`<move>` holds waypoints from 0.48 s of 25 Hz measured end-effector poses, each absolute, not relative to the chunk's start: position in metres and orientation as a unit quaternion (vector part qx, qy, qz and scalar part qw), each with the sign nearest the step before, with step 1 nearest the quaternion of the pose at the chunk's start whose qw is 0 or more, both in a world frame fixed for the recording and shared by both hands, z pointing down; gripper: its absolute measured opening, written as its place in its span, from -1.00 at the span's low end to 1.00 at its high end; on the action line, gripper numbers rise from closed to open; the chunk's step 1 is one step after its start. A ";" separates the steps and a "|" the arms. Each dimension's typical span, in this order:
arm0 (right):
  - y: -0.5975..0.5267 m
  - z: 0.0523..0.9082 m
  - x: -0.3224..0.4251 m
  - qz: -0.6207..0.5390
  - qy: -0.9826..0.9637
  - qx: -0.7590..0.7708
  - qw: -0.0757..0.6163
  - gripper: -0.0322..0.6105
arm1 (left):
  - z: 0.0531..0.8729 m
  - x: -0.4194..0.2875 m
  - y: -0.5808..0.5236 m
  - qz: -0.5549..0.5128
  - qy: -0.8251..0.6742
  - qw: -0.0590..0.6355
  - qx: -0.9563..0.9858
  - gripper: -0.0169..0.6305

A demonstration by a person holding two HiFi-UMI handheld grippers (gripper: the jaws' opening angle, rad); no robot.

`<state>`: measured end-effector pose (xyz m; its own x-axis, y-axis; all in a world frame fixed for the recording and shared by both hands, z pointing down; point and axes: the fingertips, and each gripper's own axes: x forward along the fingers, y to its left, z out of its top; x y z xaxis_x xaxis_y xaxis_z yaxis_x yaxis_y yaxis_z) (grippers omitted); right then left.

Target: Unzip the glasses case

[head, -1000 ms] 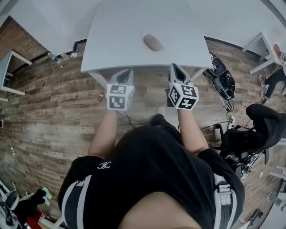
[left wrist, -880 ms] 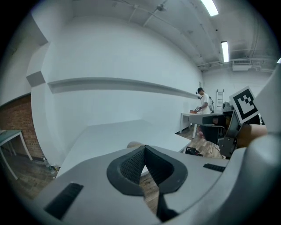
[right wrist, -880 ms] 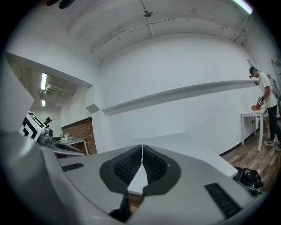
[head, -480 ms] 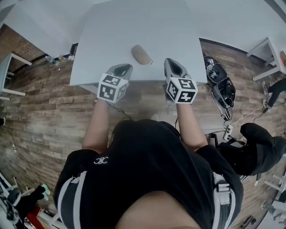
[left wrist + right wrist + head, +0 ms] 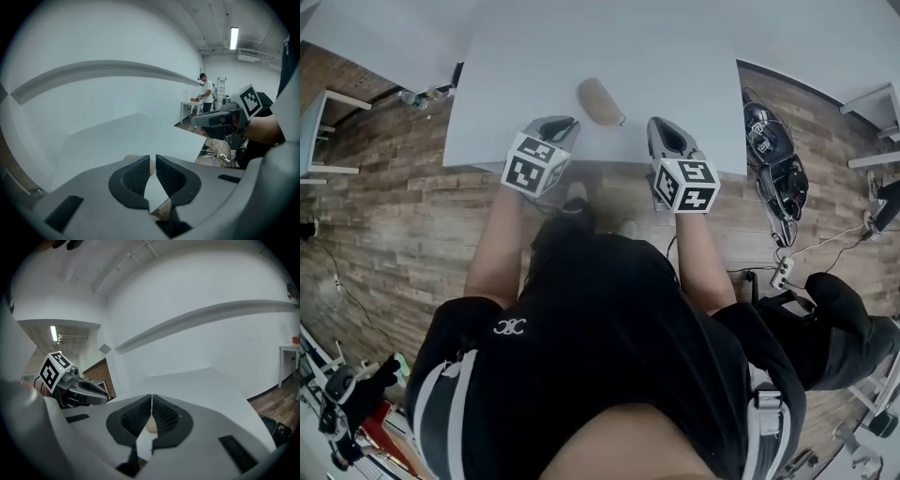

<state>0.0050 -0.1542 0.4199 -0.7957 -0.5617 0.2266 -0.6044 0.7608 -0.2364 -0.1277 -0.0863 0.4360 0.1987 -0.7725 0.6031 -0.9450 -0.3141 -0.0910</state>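
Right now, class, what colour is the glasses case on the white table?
The glasses case is a plain beige-tan, with no pattern visible. The head view shows it best.

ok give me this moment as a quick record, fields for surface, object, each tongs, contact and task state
surface: white table
object: tan glasses case, lying on the table; zip too small to read
left tongs: shut, empty, above the near part of the table, left of the case
right tongs: shut, empty, above the near part of the table, right of the case
contact: neither tongs touches the case
task state: unzipping not yet begun
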 end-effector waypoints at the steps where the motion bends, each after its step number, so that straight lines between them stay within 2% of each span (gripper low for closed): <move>1: -0.157 0.424 0.001 0.152 -0.935 0.311 0.073 -0.85 | 0.440 -0.133 -0.093 0.286 -0.564 0.151 0.760 -0.89; 4: -0.172 0.434 -0.010 0.158 -0.930 0.323 0.082 -0.85 | 0.453 -0.146 -0.117 0.300 -0.537 0.147 0.774 -0.75; 9: -0.204 0.441 -0.036 0.168 -0.916 0.352 0.098 -0.85 | 0.482 -0.170 -0.168 0.382 -0.436 0.109 0.808 -0.43; 12: -0.220 0.446 -0.050 0.165 -0.905 0.375 0.117 -0.85 | 0.505 -0.180 -0.199 0.439 -0.351 0.074 0.824 -0.36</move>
<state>-0.0499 -0.2199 0.4460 -0.6916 -0.6399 0.3351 -0.7170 0.6641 -0.2118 -0.1801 -0.1988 0.5049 0.3689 -0.5131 0.7750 -0.6431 -0.7429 -0.1857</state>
